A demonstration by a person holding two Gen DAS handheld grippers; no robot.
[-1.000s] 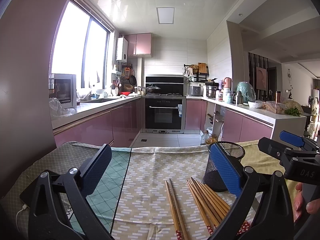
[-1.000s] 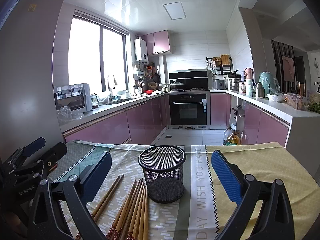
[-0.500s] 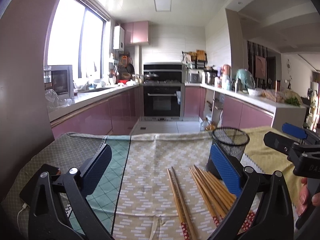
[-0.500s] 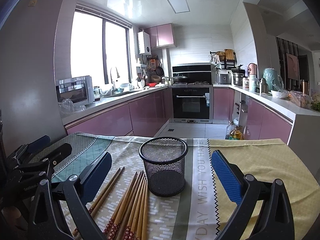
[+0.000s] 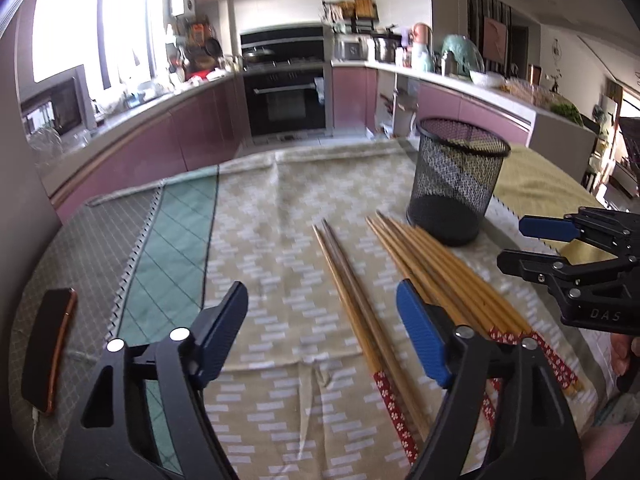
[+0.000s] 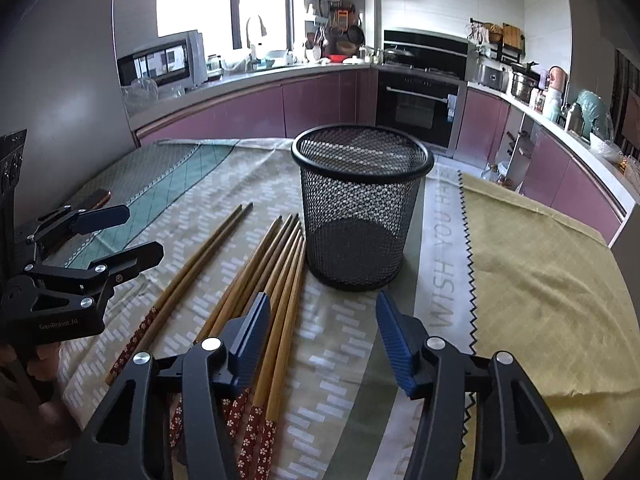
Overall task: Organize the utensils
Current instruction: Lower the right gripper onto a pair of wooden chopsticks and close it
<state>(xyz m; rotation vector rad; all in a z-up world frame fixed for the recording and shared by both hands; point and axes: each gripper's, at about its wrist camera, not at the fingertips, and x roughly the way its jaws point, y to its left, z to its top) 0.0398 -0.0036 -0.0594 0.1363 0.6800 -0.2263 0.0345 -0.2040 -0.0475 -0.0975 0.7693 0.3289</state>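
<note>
Plainly, the chopsticks are laid flat on the tablecloth (image 5: pixel 280 208), all with their thin tips toward the mesh cup (image 6: pixel 362 208) and their red flowered handles toward the person, so that each can be taken at the handle end and dropped tip-first into the cup. A separate pair (image 5: pixel 352 300) is set apart to the left; the larger bundle (image 6: pixel 272 292) lies just beside the cup's foot, its nearest tips almost touching the base. The cup stands upright and is seen to be empty, so nothing has yet been sorted into it.

The left gripper (image 5: pixel 322 332) is held above the cloth with the separate pair lying below the gap between its jaws. Its jaws have just been closing, yet they stand apart and nothing is pressed between them. The right gripper (image 6: pixel 322 328) is held low over the handle half of the bundle, with its left pad over the outer sticks. Its jaws too have just been closing, and no stick is clamped. Both are judged to be lining up for a first pick.

A phone (image 5: pixel 50 344) on a cable is left at the table's left edge, clear of the work.

"WISH YOU HA" can be read on the cloth's pale band (image 6: pixel 442 264), "DAS" on the right gripper's body, and "GenRobot.AI" on the left gripper's.
</note>
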